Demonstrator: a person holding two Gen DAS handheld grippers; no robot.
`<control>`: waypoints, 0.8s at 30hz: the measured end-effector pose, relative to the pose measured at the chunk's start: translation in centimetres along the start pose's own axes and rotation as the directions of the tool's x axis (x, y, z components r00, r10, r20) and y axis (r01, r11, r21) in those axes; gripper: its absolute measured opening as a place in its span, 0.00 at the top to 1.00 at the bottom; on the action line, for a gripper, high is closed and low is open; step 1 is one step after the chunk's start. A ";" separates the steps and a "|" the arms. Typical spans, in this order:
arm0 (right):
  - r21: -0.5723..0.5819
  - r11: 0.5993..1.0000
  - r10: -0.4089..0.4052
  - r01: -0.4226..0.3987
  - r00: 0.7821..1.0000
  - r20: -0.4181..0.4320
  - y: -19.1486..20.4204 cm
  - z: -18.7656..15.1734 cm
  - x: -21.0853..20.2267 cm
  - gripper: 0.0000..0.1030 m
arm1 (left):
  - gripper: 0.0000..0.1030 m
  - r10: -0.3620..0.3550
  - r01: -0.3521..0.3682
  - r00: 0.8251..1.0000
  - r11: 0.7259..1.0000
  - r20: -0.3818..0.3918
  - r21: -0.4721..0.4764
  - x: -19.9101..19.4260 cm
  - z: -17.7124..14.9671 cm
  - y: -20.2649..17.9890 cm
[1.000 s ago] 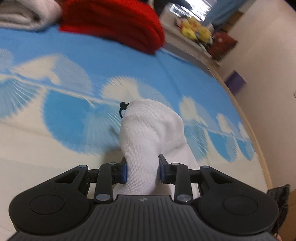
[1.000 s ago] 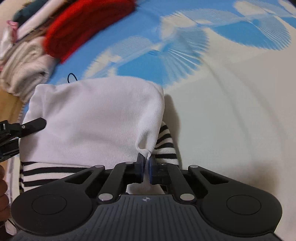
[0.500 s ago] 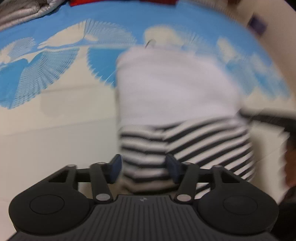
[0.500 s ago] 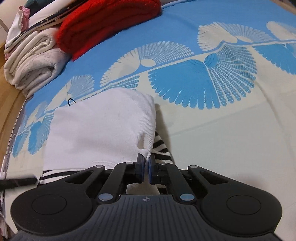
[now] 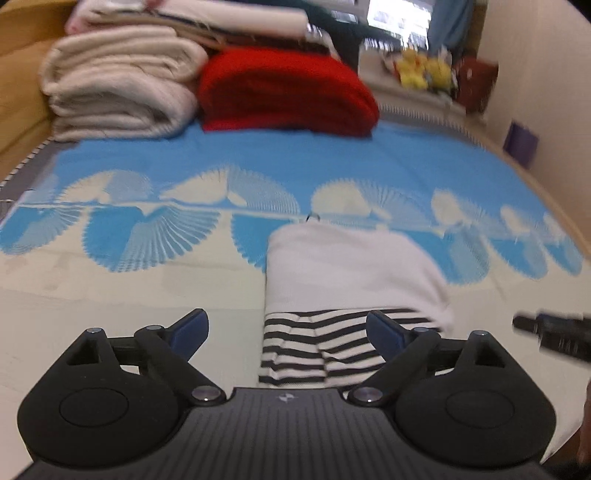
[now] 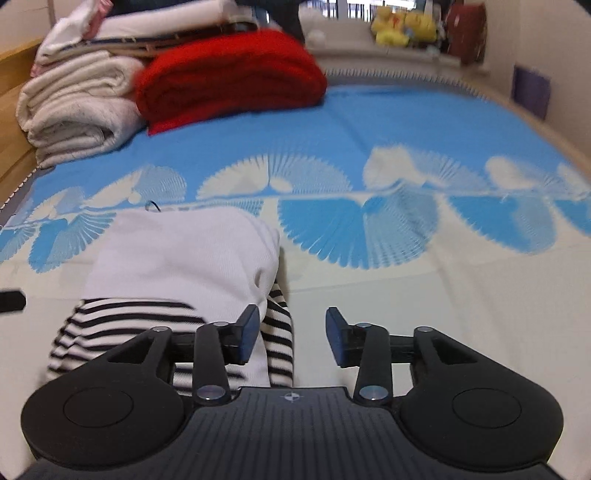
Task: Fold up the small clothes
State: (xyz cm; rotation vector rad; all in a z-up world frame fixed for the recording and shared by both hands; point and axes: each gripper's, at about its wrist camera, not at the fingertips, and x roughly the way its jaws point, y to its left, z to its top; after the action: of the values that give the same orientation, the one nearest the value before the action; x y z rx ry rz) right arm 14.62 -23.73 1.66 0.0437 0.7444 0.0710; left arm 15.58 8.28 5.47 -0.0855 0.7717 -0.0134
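A small garment lies folded on the bed: a white part (image 5: 351,269) folded over a black-and-white striped part (image 5: 295,347). In the right wrist view the white part (image 6: 184,254) lies at the left with the stripes (image 6: 122,325) below it. My left gripper (image 5: 286,326) is open, just in front of the garment's near edge, holding nothing. My right gripper (image 6: 291,334) is open beside the garment's right edge, its left finger (image 6: 247,332) close to the striped sleeve. The tip of the right gripper (image 5: 554,332) shows at the right of the left wrist view.
The bed has a blue and cream fan-patterned cover (image 5: 332,166). At the back lie a folded red blanket (image 5: 288,96), a stack of cream towels (image 5: 118,96) and a wooden headboard (image 5: 18,74). Yellow plush toys (image 6: 402,22) sit on a far shelf.
Both grippers have let go of the white fabric and opened. The white part now lies flat over the stripes. Both grippers have drawn back from the garment.
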 end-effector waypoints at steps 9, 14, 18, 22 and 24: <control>0.005 1.000 0.025 -0.025 0.999 0.043 2.2 -5.8 -11.3 0.38 | 0.00 -0.035 0.029 0.995 0.997 0.088 0.067 -10.7 -8.8 -2.7; -0.028 0.998 0.050 -0.048 0.996 0.069 2.9 -8.8 -13.9 0.28 | 0.00 0.015 -0.024 0.992 0.997 0.126 0.074 -12.5 -13.2 -4.4; -0.015 0.999 0.051 -0.050 0.998 0.047 2.9 -11.0 -13.2 0.23 | 0.00 0.031 -0.042 0.994 0.994 0.102 0.105 -11.8 -14.9 -5.6; 0.050 0.998 0.033 -0.034 0.999 0.021 2.5 -11.5 -12.3 0.23 | 0.00 0.021 -0.031 0.996 0.993 0.088 0.114 -10.4 -14.8 -5.7; 0.051 0.999 0.019 -0.020 0.999 0.038 2.5 -11.4 -12.1 0.21 | 0.00 0.037 -0.042 0.998 0.994 0.054 0.101 -9.3 -14.7 -5.4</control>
State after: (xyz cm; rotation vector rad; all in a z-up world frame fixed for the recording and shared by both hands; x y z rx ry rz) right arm -2.09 -22.03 1.58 0.1007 0.7081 0.0696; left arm -1.22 2.25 1.91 0.0265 0.7194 -0.0128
